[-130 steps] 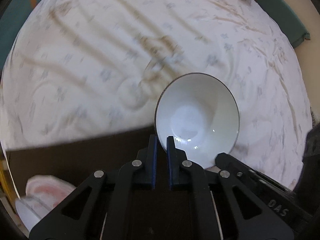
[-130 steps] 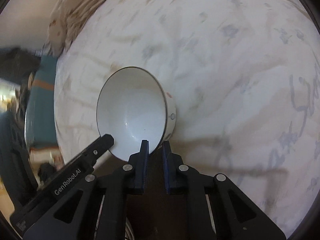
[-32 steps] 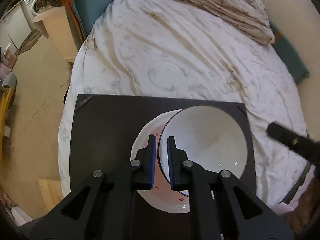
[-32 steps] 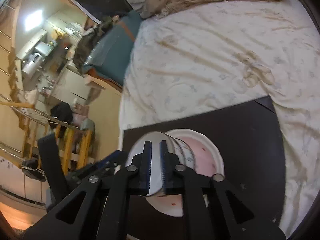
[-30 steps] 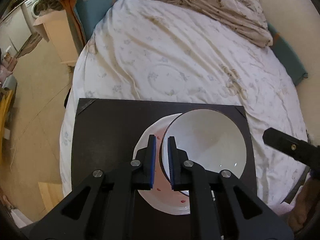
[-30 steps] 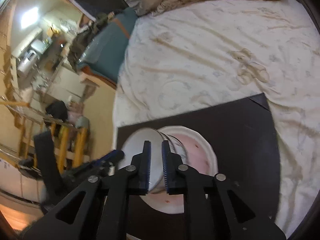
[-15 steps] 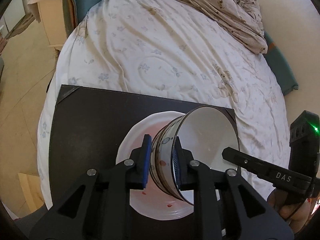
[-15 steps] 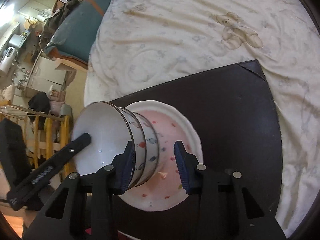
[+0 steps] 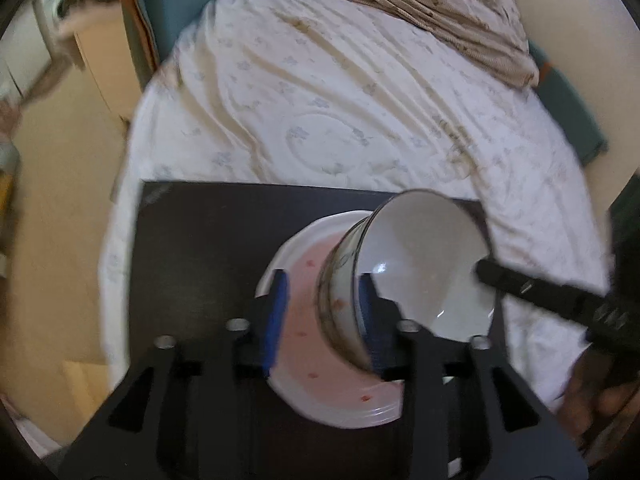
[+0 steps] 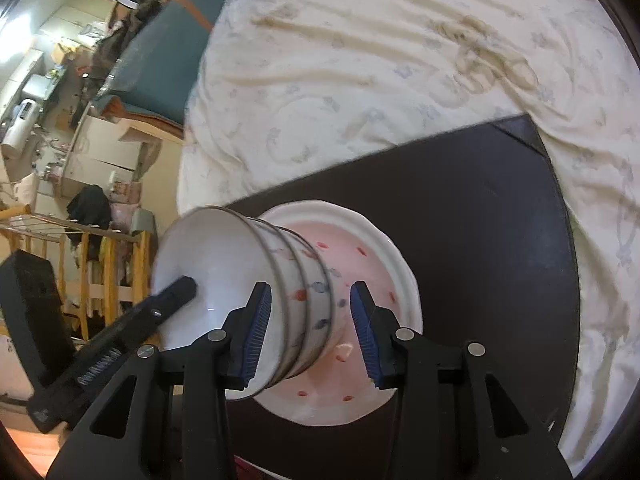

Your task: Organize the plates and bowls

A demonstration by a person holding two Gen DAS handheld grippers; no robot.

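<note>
Your left gripper [image 9: 320,312] and right gripper [image 10: 310,326] had just been opening, fingers apart astride the stacked bowls [image 10: 280,300] on the pink plate [image 10: 372,280].

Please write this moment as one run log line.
bowl stack on pink plate | left hand-held gripper: opening, astride | right hand-held gripper: opening, astride

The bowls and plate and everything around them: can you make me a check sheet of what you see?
Surface: black board lying on a bed sheet.
Job's things: stacked bowls standing on a pink-spotted plate on the board.
Clutter: crumpled blanket at the far end of the bed.
Grippers: left gripper and right gripper have just been opening; jaws straddle the bowls' rim, not pressing.
Cables: nothing seen.
Surroundings: teal cushion, wooden rack, cluttered room beyond.
</note>
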